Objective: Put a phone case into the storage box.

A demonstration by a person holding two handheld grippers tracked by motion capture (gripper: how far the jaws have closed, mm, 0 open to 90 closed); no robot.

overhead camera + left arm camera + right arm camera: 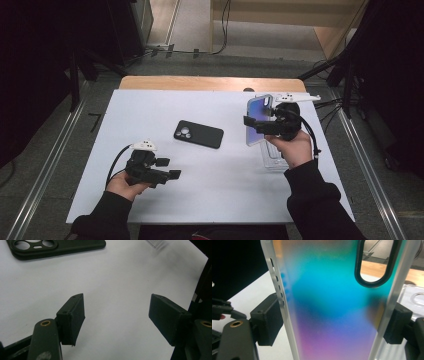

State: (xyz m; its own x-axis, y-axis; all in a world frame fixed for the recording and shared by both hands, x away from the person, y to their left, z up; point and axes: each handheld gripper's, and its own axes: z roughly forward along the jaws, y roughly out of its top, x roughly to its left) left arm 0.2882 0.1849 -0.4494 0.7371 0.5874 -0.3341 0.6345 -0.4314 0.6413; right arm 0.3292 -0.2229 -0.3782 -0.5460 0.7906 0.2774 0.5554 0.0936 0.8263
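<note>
Now we have the right gripper (260, 124) up off the table at the far right, its jaws pinching a rainbow case (258, 120) across the width. In the right gripper view that case (332, 305) is a frosted, translucent shell, blue running to purple and pink, with milky rounded edges, a row of small holes down one side and a black-rimmed oval camera cutout. It stands upright, above a clear case (274, 156) lying flat on the white table (150, 115). Over on the near left, the left gripper (169, 168) sits low with its blocky matte jaws spread wide on nothing. A black case (198, 134), matte with round lens holes, lies mid-table between them.
</note>
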